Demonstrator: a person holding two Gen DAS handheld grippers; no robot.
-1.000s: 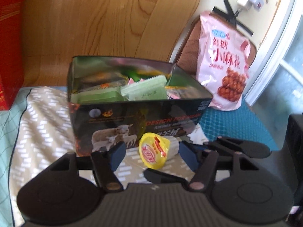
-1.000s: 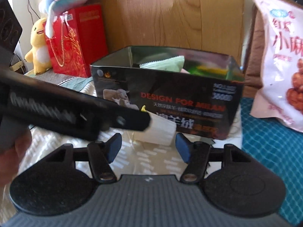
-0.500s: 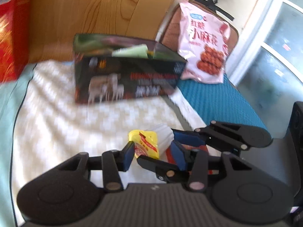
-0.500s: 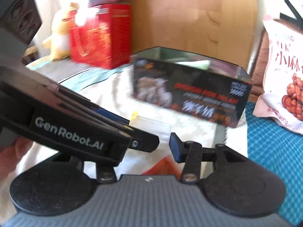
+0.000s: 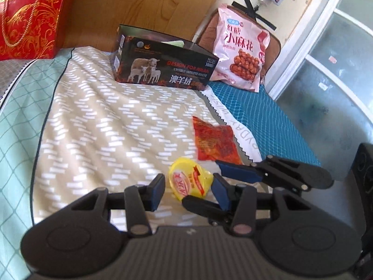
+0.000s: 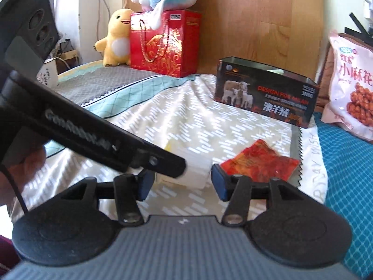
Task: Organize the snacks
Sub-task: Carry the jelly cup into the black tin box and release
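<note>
A jelly cup with a yellow lid and white body sits between the fingers of both grippers, low over the bedspread. My left gripper looks shut on its lid end. My right gripper is around the white body, its right pad not touching. A red snack packet lies on the bedspread just beyond; it also shows in the right wrist view. The dark open snack box with sheep on it stands far back, also in the right wrist view.
A pink snack bag leans against a brown chair back at right. A red gift bag and plush toys stand at the back left. A blue mesh mat lies right of the bedspread.
Both grippers have pulled back from the box toward the near side, carrying the jelly cup. The box is now far away and the red packet has come into view.
</note>
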